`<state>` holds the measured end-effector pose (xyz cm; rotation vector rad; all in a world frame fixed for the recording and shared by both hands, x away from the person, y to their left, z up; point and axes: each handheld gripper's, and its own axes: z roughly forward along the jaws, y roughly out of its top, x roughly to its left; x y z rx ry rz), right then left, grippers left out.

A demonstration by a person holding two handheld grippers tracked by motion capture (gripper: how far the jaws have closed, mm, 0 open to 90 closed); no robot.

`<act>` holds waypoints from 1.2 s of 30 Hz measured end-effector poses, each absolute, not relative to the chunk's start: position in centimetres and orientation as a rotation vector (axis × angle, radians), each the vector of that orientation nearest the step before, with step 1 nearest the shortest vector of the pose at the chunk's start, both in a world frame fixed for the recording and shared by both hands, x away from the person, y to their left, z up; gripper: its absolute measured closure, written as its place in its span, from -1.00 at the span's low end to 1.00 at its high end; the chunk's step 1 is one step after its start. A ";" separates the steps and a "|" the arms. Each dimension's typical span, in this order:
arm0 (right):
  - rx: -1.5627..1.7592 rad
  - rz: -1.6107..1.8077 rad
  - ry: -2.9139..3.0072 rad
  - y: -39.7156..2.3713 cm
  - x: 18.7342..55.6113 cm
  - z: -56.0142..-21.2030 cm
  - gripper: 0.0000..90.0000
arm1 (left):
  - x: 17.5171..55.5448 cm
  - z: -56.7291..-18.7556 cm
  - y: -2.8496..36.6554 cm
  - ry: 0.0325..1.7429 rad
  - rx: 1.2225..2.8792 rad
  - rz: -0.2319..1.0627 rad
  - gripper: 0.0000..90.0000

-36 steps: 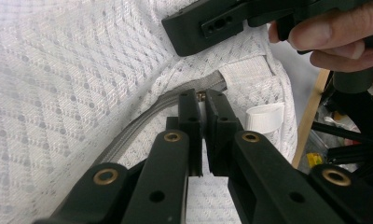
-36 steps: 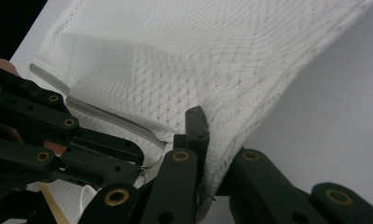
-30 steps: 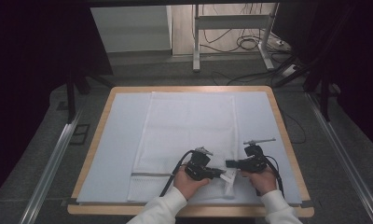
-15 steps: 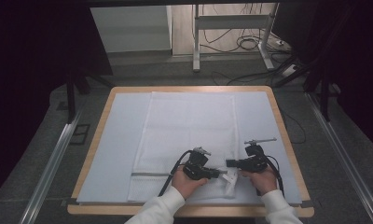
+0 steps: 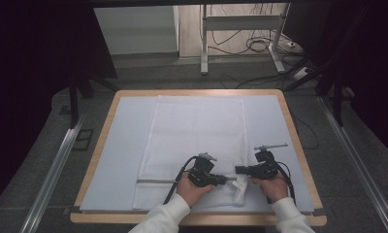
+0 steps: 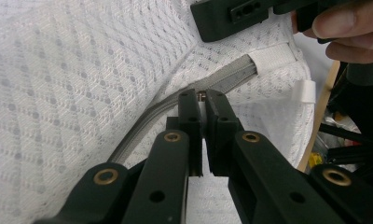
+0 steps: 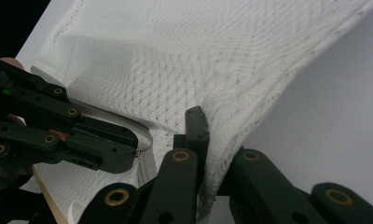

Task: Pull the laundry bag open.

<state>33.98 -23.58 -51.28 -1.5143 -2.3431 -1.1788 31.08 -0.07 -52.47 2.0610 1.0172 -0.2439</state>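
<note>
High view: on the table, both grippers meet at the white mesh zippered bag; left gripper jaws pinch its zipper pull, right gripper jaws clamp its fabric.

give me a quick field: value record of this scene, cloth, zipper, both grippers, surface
cloth: white mesh laundry bag, flat on the mat, near right corner bunched
zipper: grey zipper along the near end
left gripper: left gripper jaws closed on a small metal zipper pull
right gripper: right gripper jaws pinching the fabric at the corner
surface: pale blue mat on wooden table
</note>
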 end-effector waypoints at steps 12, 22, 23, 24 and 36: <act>-1.513 -1.184 -2.339 -23.6 34.0 -51.3 0.97 | 31.1 -52.5 0.9 1.031 2.054 -0.237 0.94; -1.516 -1.193 -2.338 -23.6 33.9 -51.3 0.97 | 31.1 -52.5 1.4 1.036 2.045 -0.240 0.94; -1.517 -1.196 -2.336 -23.6 33.9 -51.2 0.97 | 31.0 -52.4 1.5 1.034 2.050 -0.235 0.94; -1.518 -1.198 -2.333 -23.6 33.9 -51.2 0.97 | 31.0 -52.4 1.5 1.034 2.051 -0.236 0.93; -1.521 -1.209 -2.332 -23.8 33.9 -51.1 0.97 | 31.1 -52.6 2.6 1.059 2.035 -0.239 0.93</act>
